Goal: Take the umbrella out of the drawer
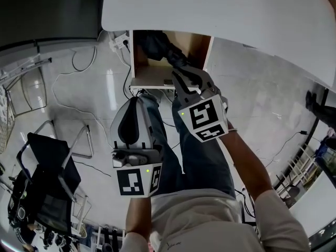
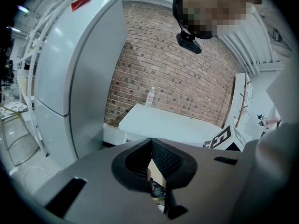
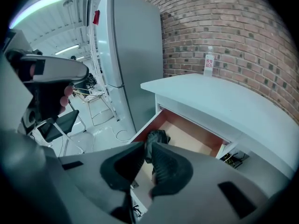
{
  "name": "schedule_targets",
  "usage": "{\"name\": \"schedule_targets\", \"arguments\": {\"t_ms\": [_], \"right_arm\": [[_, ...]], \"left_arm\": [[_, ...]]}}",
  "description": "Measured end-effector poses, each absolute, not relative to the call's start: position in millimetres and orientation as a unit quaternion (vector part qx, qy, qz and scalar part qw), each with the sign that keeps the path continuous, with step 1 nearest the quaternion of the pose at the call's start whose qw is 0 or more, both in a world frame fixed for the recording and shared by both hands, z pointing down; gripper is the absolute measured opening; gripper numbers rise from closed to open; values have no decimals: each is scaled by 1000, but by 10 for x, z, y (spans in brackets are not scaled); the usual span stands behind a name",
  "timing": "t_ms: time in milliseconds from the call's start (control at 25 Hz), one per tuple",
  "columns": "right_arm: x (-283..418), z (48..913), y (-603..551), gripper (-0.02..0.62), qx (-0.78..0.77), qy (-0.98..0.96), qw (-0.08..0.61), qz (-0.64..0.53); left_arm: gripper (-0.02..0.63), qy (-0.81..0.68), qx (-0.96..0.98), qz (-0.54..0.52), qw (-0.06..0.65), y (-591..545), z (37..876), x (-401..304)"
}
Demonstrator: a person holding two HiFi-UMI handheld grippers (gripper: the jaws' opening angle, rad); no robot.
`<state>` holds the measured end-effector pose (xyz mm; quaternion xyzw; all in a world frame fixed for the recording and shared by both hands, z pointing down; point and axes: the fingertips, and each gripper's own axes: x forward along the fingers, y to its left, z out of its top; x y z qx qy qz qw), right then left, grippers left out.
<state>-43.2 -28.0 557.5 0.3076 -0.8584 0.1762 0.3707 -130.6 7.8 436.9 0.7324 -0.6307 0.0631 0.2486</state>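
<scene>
The drawer (image 1: 199,49) under the white table (image 1: 220,9) stands pulled out. A black folded umbrella (image 1: 160,47) lies inside it, toward its left side. My right gripper (image 1: 177,76) hangs over the drawer's front edge and points down into it. In the right gripper view its jaws (image 3: 147,146) stand a narrow gap apart with nothing between them, and the umbrella (image 3: 157,136) shows just beyond the tips on the wooden bottom (image 3: 191,139). My left gripper (image 1: 137,101) hangs lower and to the left, outside the drawer, shut and empty (image 2: 152,141).
A water bottle (image 3: 209,62) stands on the table by the brick wall. A tall grey fridge (image 3: 131,55) stands left of the table. Cables (image 1: 79,83) trail over the floor, a black chair (image 1: 50,167) stands at the left, and the person's legs (image 1: 205,156) stand before the drawer.
</scene>
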Motion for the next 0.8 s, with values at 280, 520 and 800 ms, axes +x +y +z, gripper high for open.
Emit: {"name": "schedule_targets", "arguments": {"t_ms": [280, 520, 800], "right_arm": [[-444, 5957, -286, 65, 296, -846, 410, 168], [-443, 6212, -364, 89, 299, -835, 431, 165], [-471, 6548, -410, 113, 281, -823, 466, 161]], "left_arm": [[15, -630, 734, 53, 246, 61, 4486, -1333], [15, -621, 742, 52, 249, 18, 4585, -1299], [15, -626, 735, 48, 254, -10, 4621, -1384]]}}
